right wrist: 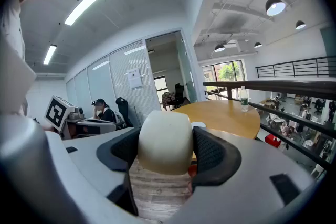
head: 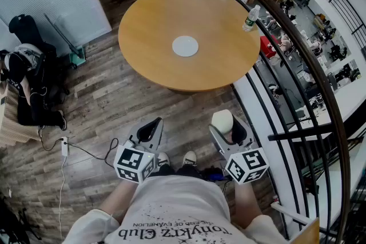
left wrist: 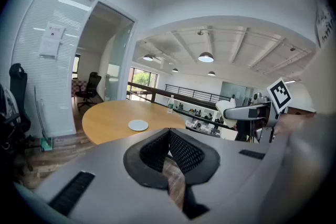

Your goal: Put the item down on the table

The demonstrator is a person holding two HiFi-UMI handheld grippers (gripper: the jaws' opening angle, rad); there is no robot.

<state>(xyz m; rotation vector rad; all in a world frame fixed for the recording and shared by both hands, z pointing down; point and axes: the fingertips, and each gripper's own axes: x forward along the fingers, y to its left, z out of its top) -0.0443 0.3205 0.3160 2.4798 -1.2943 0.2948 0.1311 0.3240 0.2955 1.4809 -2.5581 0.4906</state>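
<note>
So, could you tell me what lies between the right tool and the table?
Only bare wooden floor, as the head view shows.

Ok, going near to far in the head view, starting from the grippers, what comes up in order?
Left gripper and right gripper, level with each other, the right one holding a cream item → wooden floor → round table → white disc → water bottle at the table's far right edge.

Daylight from the windows (left wrist: pixel 142 77) and round ceiling lamps (left wrist: pixel 206 56) makes every view bright — shadows are soft. Both gripper views bend strongly, black at the corners — nearest surfaces slightly blurred.
</note>
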